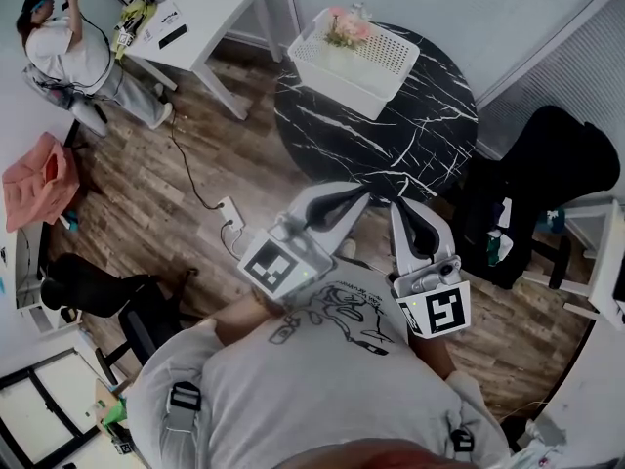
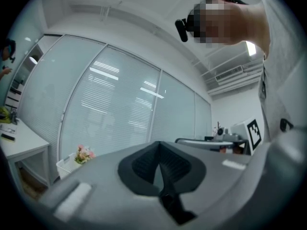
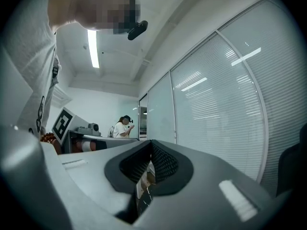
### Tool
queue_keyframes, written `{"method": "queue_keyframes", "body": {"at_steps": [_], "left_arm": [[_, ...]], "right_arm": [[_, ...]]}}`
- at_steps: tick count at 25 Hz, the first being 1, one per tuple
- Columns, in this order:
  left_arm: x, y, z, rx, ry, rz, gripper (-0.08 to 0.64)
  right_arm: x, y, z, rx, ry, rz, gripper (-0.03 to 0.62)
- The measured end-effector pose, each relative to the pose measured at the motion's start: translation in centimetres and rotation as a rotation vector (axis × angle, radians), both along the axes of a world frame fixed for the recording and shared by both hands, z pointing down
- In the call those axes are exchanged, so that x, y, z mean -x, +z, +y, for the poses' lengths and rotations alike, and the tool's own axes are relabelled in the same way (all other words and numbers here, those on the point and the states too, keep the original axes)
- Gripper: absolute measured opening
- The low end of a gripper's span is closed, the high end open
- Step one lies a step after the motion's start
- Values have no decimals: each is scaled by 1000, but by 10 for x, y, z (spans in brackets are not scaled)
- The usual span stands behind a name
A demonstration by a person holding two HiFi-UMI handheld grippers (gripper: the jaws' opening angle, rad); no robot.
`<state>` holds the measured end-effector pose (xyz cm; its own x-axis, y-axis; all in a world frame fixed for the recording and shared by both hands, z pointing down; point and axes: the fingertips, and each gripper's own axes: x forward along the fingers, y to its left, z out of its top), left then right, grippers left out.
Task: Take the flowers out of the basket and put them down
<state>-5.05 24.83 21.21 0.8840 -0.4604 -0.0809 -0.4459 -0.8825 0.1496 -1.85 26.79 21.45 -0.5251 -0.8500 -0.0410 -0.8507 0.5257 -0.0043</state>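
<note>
A bunch of pink flowers (image 1: 347,30) stands in a white perforated basket (image 1: 376,74) on the far side of a round black marble table (image 1: 391,135). Both grippers are held close to my chest, at the table's near edge and well short of the basket. The left gripper (image 1: 362,195) is shut with nothing in it, and so is the right gripper (image 1: 399,204) beside it. In the left gripper view the flowers (image 2: 84,153) and basket (image 2: 64,166) appear small at the lower left, beyond the shut left gripper (image 2: 161,164). The right gripper (image 3: 148,169) faces window blinds.
A white desk (image 1: 210,8) stands at the far left with a person (image 1: 68,52) beside it. A power strip (image 1: 228,209) and cable lie on the wood floor. A black chair with bags (image 1: 547,174) is at the right, another black chair (image 1: 98,286) at the lower left.
</note>
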Motion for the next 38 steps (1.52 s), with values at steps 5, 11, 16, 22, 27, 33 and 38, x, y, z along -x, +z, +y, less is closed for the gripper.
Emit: {"method": "queue_keyframes", "body": {"at_steps": [5, 11, 16, 22, 27, 33, 38], "left_arm": [[1, 5, -8, 13, -21, -11, 2], [10, 12, -35, 25, -36, -12, 2], [14, 14, -74, 24, -28, -5, 2], [22, 21, -136, 37, -17, -15, 2], [27, 22, -197, 37, 0, -16, 2], [37, 19, -255, 45, 36, -16, 2], [42, 25, -306, 53, 78, -18, 2]], "right_arm": [[-1, 7, -9, 12, -18, -7, 5], [6, 10, -34, 11, -21, -4, 5], [8, 15, -71, 20, -7, 7, 5], [14, 18, -134, 21, 10, 3, 5], [22, 26, -192, 34, 20, 7, 5], [31, 22, -253, 34, 57, 6, 5], [36, 23, -304, 36, 105, -9, 5]]}}
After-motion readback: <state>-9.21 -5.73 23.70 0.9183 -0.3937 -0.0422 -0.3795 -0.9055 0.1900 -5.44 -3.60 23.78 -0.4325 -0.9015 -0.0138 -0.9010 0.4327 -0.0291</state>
